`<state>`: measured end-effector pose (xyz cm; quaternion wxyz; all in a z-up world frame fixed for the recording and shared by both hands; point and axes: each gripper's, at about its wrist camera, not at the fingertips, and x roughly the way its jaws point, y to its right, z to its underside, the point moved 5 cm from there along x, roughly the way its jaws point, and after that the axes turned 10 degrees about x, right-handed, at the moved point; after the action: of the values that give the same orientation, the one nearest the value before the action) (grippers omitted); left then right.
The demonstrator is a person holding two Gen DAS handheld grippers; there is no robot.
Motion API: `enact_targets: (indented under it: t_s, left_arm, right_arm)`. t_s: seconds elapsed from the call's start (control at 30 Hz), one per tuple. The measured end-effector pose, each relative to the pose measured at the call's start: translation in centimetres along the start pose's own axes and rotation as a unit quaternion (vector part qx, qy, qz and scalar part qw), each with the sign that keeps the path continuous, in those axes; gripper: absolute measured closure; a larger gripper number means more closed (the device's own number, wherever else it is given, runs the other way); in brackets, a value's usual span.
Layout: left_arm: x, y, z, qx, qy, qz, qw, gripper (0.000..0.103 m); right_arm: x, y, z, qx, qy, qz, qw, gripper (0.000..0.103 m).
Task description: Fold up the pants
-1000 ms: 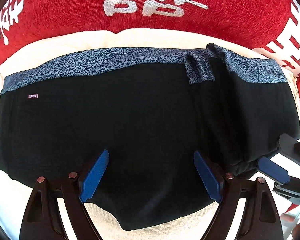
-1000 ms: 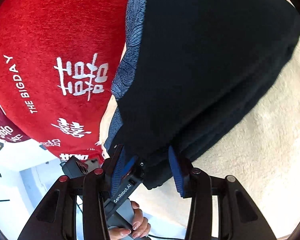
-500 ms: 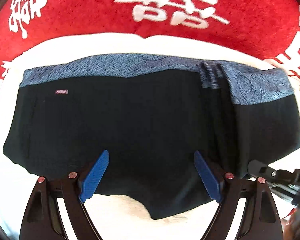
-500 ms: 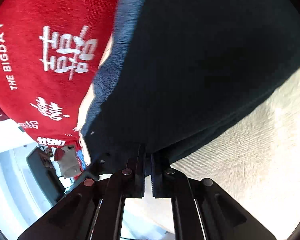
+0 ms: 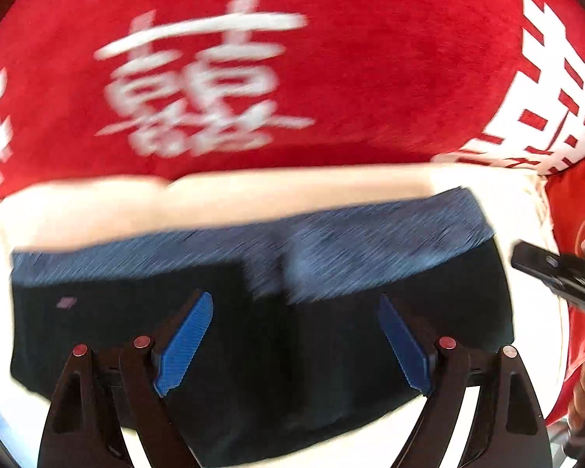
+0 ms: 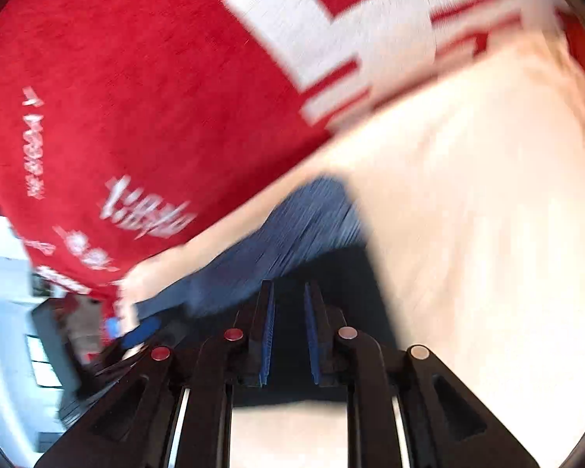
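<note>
Inspecting the left wrist view first: the black ribbed pants with a blue-grey patterned waistband (image 5: 222,351) lie on a cream towelling cover (image 5: 222,202), with a red plush blanket printed with white characters (image 5: 331,78) behind. One side appears laid over the middle, making an uneven step near the centre. The left gripper (image 5: 292,347) hovers above the dark cloth, jaws spread wide and empty. The right gripper (image 5: 561,277) shows at the right edge, beside the garment's end; its jaw state cannot be told from here.

Right wrist view: heavy blur. The right gripper (image 6: 288,335) has jaws nearly together with a narrow gap; dark cloth lies between them, though a firm pinch is not confirmed.

Risk: a weak pinch could drop the edge mid-fold, skewing the layers; the unheld left side could drag or bunch
</note>
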<state>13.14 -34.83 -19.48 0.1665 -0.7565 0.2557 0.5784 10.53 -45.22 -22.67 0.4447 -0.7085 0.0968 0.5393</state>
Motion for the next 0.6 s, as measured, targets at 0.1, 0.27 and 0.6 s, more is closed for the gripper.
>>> enact_targets:
  t_s: [0.1, 0.27, 0.6]
  left_arm:
    - [2.6, 1.6, -1.0, 0.016, -0.013, -0.023, 0.9995, 0.015]
    - [5.7, -0.1, 2.7, -0.030, -0.052, -0.026, 0.9978, 0.002]
    - [2.2, -1.0, 5.2, -0.054, -0.070, -0.029, 0.9957, 0.002]
  right_arm:
    - [2.9, -0.4, -1.2, -0.043, -0.025, 0.032, 0.998, 0.084]
    - [5.1, -1.0, 1.8, -0.107, -0.035, 0.086, 0.990, 0.084]
    - [3.3, -1.4, 6.3, -0.135, -0.076, 0.081, 0.985, 0.082]
